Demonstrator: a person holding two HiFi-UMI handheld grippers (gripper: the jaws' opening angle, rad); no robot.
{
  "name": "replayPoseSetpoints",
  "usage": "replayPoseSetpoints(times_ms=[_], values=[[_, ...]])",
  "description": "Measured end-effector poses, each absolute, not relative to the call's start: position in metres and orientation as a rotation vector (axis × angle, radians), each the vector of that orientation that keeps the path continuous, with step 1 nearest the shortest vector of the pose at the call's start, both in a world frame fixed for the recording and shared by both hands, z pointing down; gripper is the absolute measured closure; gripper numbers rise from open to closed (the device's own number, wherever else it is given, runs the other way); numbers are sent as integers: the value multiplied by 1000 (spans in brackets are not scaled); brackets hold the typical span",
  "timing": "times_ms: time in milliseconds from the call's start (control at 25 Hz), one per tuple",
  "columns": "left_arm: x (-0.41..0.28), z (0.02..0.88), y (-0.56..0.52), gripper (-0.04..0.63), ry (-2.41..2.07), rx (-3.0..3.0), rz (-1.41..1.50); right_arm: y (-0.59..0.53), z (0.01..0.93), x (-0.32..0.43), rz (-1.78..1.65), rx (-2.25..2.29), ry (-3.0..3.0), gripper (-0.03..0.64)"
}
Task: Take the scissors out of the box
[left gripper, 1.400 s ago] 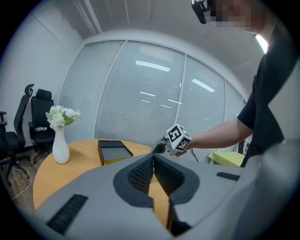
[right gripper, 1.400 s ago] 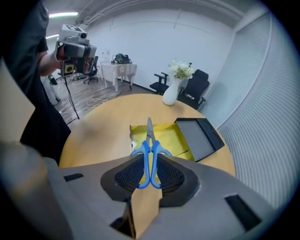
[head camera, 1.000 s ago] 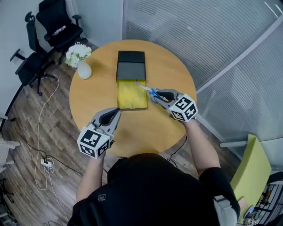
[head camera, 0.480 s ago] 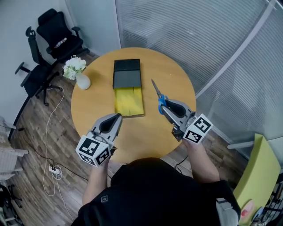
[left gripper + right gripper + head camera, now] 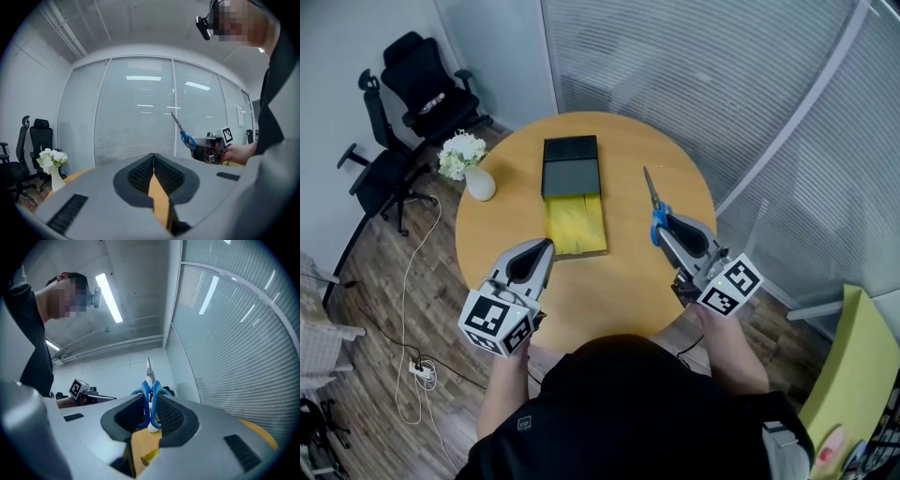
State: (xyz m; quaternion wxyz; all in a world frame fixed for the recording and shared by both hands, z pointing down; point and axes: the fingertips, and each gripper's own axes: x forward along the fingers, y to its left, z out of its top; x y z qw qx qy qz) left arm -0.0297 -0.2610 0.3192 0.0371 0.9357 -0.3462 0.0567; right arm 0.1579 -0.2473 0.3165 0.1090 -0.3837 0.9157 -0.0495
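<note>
Scissors (image 5: 656,208) with blue handles and closed blades hang above the right side of the round wooden table (image 5: 628,281), off to the right of the box. My right gripper (image 5: 664,227) is shut on the handles, and the blades point away from me. In the right gripper view the blue handles (image 5: 150,397) sit between the ribbed pads, blades up. The box has a black lid (image 5: 572,161) and an open yellow-lined tray (image 5: 575,222) at the table's middle. My left gripper (image 5: 546,247) hovers near the tray's front left corner, shut and empty; its view shows the scissors (image 5: 184,134) at the right.
A white vase of flowers (image 5: 476,180) stands at the table's left edge. Black office chairs (image 5: 427,89) are behind it on the wooden floor. Glass walls with blinds (image 5: 750,103) run along the back and right. A yellow-green chair (image 5: 848,375) is at the lower right.
My right gripper has lifted the scissors from over the yellow tray and carried them right, blades swinging from leftward to pointing away. The left gripper has risen a little.
</note>
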Motion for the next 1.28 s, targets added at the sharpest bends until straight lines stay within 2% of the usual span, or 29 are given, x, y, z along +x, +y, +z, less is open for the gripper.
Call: replayPoseSetpoints(times_ms=[400,1280], values=[[-10,332,-254,581,-988,2874,201,-246,327,135,-146,-1102,2758,518],[-21,340,-269,581,-1020,2860,219,-254,332,136,-153,-1136,2757,518]])
